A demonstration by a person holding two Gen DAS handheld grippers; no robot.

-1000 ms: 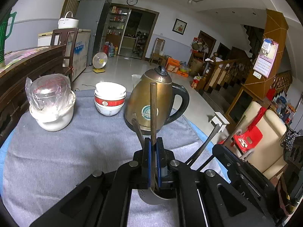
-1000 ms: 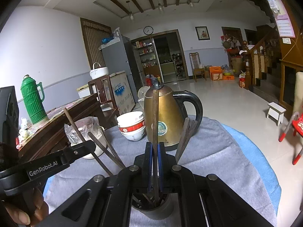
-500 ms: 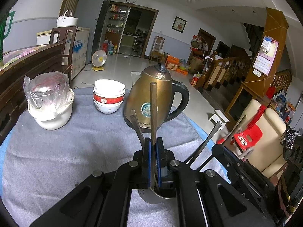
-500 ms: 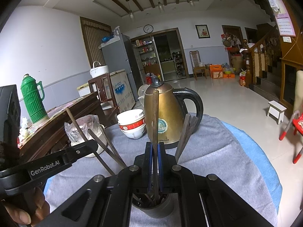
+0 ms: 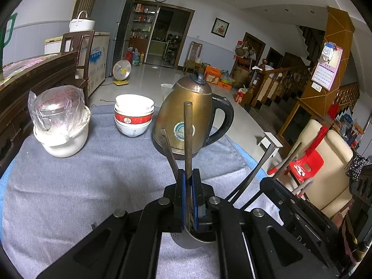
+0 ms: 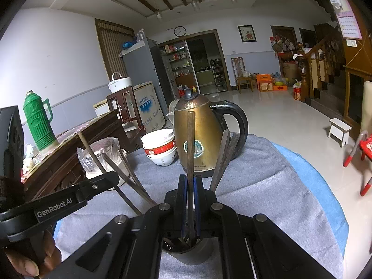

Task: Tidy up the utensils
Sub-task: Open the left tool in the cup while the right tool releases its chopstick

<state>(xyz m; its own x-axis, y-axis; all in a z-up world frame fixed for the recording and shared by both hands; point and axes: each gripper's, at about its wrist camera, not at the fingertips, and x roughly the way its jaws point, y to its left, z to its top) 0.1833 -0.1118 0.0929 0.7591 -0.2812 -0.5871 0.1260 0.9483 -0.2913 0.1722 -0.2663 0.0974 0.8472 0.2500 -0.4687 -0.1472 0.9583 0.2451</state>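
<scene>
**Both tools clamped on one chopstick each, over the holder**

Left tool point(image 5: 188, 200): blue pads together on one dark chopstick point(image 5: 187, 139), upright at frame centre. Its lower end goes down into the grey holder cup point(image 5: 186, 241) at bottom centre, on the desk point(image 5: 93, 186).

Right tool point(image 6: 190, 200): pads likewise pressed on one upright chopstick point(image 6: 190, 144), whose lower end sits in the same holder point(image 6: 193, 251), bottom centre of the right wrist view.

Counts, right wrist view: three loose chopsticks point(image 6: 111, 162) lean toward the left of the frame, two or three point(image 6: 224, 158) lean right; they overlap, so the exact number is unclear.

Surroundings on the grey cloth:
- one brass-coloured kettle point(image 5: 188, 116), black handle, directly behind both held sticks and partly blocked by them;
- one stack of white bowls point(image 5: 133, 116) with a red band, left of the kettle; the number of bowls in it is unclear;
- one white pot point(image 5: 61, 125) holding a plastic-wrapped jar, far left;
- one green thermos point(image 6: 38, 121) on the wooden cabinet, left edge of the right view.

Lower left of the right view: the left tool's black body crosses in front of the left-leaning sticks; a hand point(image 6: 28, 262) grips it.
</scene>
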